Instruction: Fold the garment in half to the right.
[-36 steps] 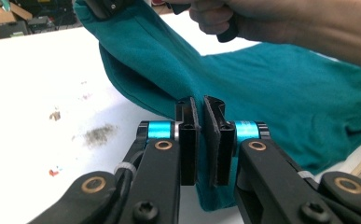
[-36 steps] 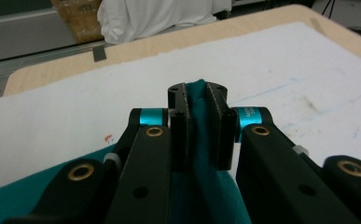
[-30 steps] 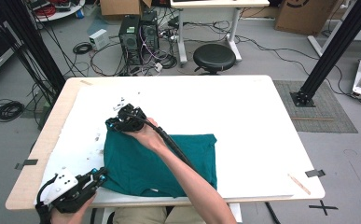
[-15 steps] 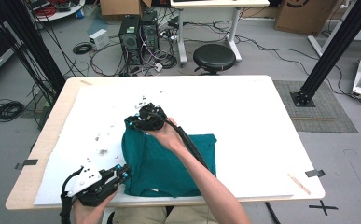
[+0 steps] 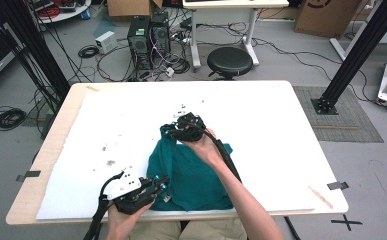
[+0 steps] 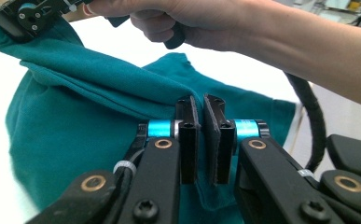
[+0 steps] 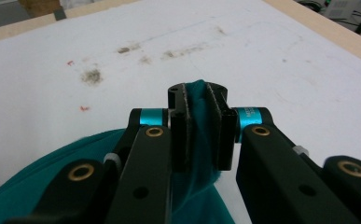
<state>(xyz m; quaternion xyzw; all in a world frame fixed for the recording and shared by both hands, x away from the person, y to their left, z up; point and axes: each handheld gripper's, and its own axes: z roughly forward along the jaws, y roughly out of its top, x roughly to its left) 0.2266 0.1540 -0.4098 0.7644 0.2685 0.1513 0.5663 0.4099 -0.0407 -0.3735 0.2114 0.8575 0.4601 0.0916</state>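
Robotics lab or research workshop, not home. Grey concrete floor (image 5: 281,65) strewn with loose cables (image 5: 91,52). Two computer towers (image 5: 148,37) on floor behind desk (image 5: 301,125), wiring tangled around them. Black metal frame struts (image 5: 353,55) at both sides. Round black stool (image 5: 229,61), cardboard boxes (image 5: 326,17) at back wall. Black tape cross (image 5: 348,221) on floor.

A grey floor (image 5: 281,55) surrounds the white-topped table (image 5: 261,115). Beyond the table's far edge stand two computer towers (image 5: 148,35) amid tangled cables, a black round stool (image 5: 229,61) and a white desk (image 5: 231,4). Right of the table, a black frame post (image 5: 353,52) rises from what looks like a dark mat (image 5: 346,112).
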